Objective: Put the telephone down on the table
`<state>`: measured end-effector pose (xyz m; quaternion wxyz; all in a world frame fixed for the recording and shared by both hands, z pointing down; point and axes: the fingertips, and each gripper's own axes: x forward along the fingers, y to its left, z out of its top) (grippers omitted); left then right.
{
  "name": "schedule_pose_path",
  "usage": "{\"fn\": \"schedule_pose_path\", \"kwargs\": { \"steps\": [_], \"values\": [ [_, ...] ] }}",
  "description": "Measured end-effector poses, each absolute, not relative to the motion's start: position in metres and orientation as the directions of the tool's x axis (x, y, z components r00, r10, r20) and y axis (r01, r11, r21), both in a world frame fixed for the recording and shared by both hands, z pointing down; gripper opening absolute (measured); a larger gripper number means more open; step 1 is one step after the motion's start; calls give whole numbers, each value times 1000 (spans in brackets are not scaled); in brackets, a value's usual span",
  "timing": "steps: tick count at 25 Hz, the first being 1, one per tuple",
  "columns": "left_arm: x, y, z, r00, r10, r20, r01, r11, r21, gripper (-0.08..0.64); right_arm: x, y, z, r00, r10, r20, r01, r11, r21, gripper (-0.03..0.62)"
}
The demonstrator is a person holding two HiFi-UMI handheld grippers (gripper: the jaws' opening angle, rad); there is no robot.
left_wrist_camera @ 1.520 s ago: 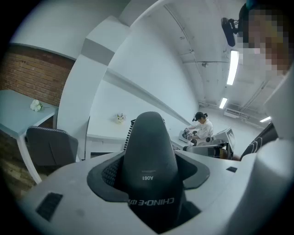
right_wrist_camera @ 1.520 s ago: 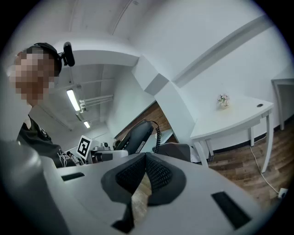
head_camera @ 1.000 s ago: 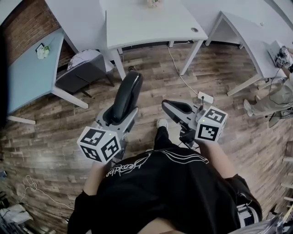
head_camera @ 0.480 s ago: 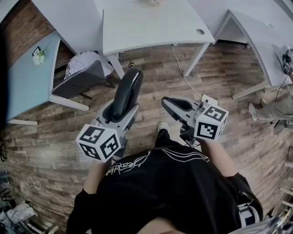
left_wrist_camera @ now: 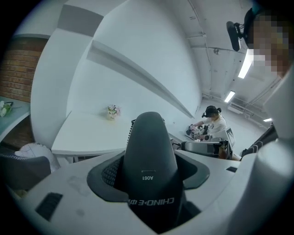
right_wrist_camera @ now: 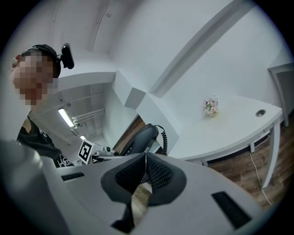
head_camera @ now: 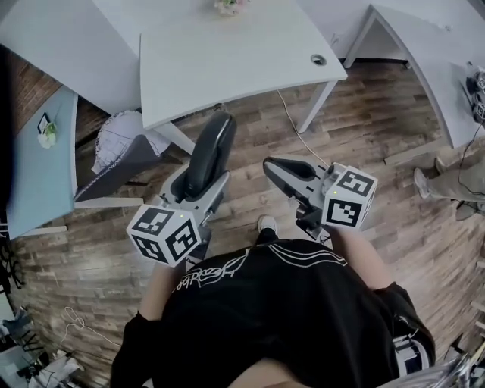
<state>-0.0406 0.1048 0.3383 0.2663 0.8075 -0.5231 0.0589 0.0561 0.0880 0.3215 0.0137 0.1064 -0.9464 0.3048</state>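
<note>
A black telephone handset stands clamped in my left gripper, its long body pointing forward over the wooden floor. In the left gripper view the handset fills the space between the jaws. My left gripper is shut on it. My right gripper is shut with nothing in it, its pads meeting at the tips. From the right gripper view the handset shows with its coiled cord. The white table lies ahead of both grippers.
A small pot of flowers stands at the table's far edge, and a cable hole is near its right corner. A grey chair sits left of the table. Another white desk and a person are at the right.
The view has shifted forward: the white table now lies closer and lower in the head view. Both grippers keep their pose, the handset still clamped in the left one.
</note>
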Motion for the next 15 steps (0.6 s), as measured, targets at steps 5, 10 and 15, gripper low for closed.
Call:
{"fn": "schedule_pose_path", "kwargs": {
  "steps": [5, 10, 15],
  "values": [
    [-15, 50, 340, 470, -795, 384, -868, -337, 365, 282, 77, 35, 322, -973, -211, 93, -227, 795, -562, 40],
    [-5, 17, 344, 485, -779, 398, -863, -351, 363, 282, 83, 1, 321, -969, -232, 86, -240, 790, -564, 40],
    [-10, 12, 348, 486, -778, 397, -861, -351, 367, 282, 85, -5, 325, -963, -256, 83, -257, 784, -565, 40]
  ]
}}
